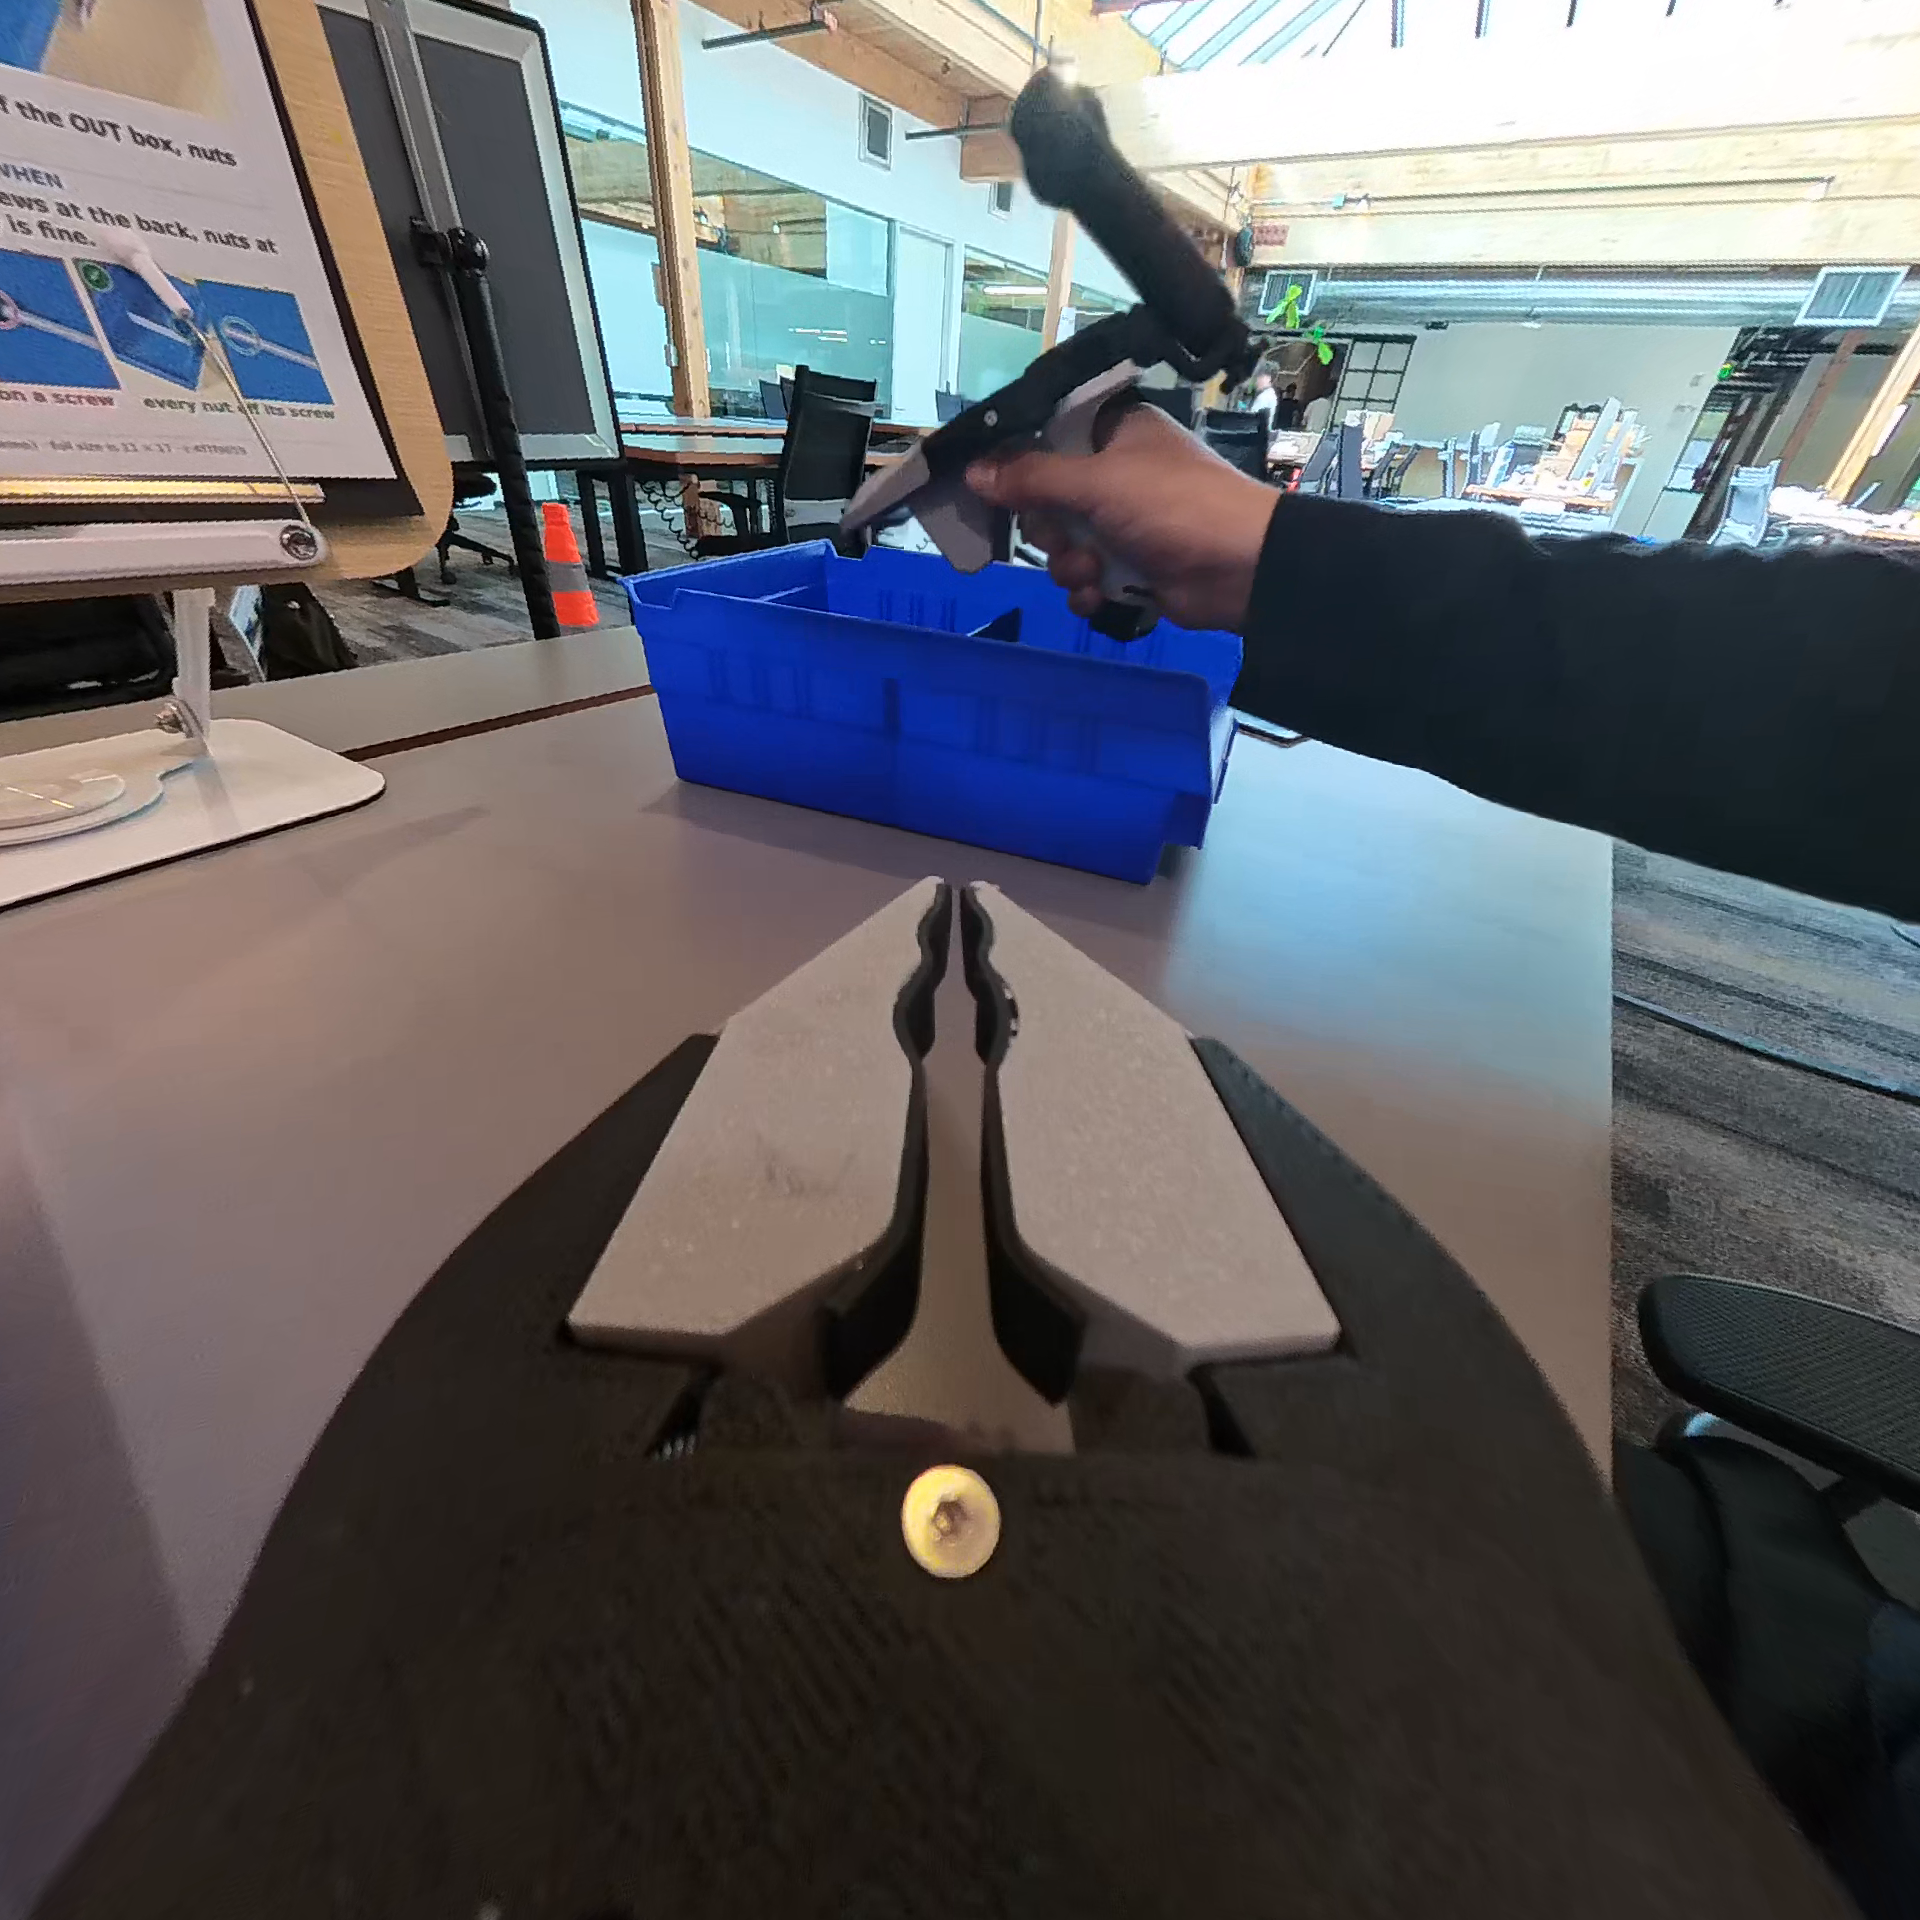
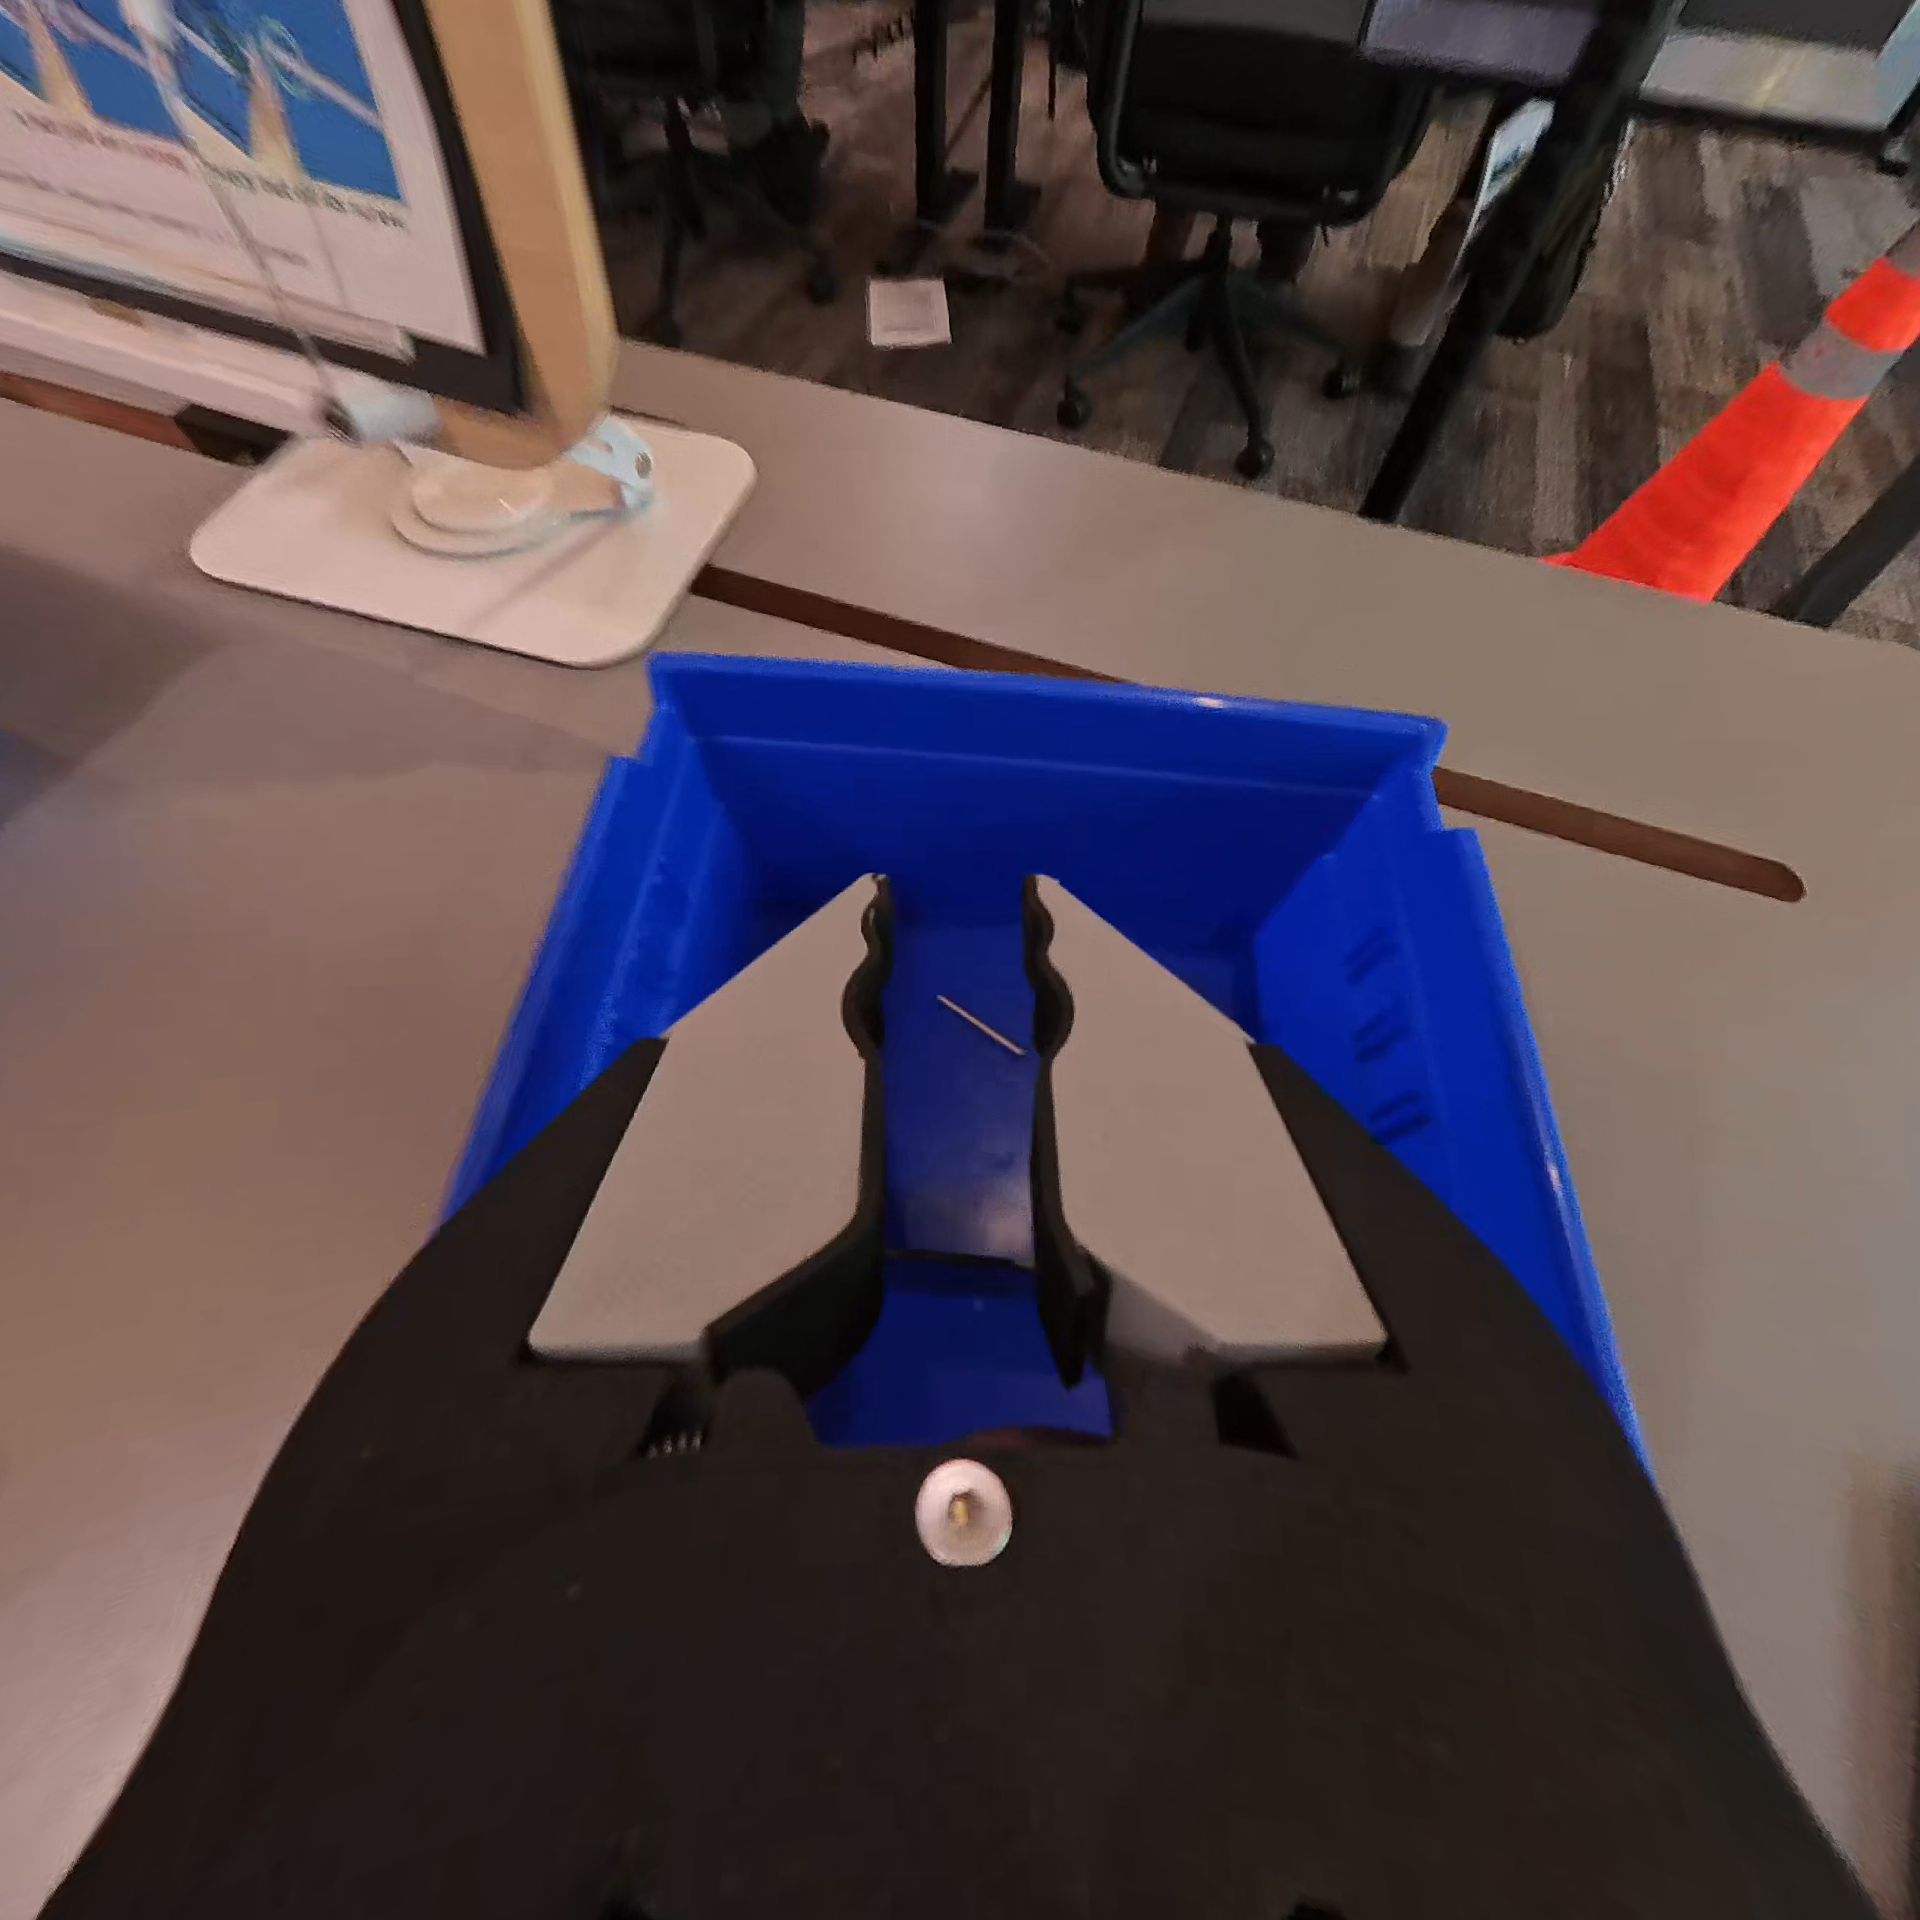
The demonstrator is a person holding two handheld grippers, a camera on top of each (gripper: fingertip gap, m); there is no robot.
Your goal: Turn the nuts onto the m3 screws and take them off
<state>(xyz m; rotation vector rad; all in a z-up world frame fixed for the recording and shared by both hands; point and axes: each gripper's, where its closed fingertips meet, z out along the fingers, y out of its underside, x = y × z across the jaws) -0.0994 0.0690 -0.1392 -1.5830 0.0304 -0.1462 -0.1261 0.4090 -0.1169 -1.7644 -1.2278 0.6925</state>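
Observation:
A blue divided bin [image 1: 935,727] stands on the grey table [image 1: 416,987]. My left gripper [image 1: 956,889] is shut and empty, low over the table, short of the bin. My right gripper [image 2: 954,883] is open and empty, tilted down over the bin [image 2: 1039,790]. A thin metal screw [image 2: 981,1024] lies on the bin floor, between and below the right fingers. In the left wrist view the right gripper [image 1: 862,530] shows above the bin, held by a hand [image 1: 1143,520] in a dark sleeve. No nuts are in view.
A white stand [image 1: 187,790] holding an instruction sheet [image 1: 156,260] sits at the table's left; it also shows in the right wrist view [image 2: 468,540]. An orange cone [image 2: 1745,457] and office chairs [image 2: 1236,156] stand beyond the far edge. The table edge drops off at the right [image 1: 1610,1039]. My hands' fingertips stand some 35 cm from each other.

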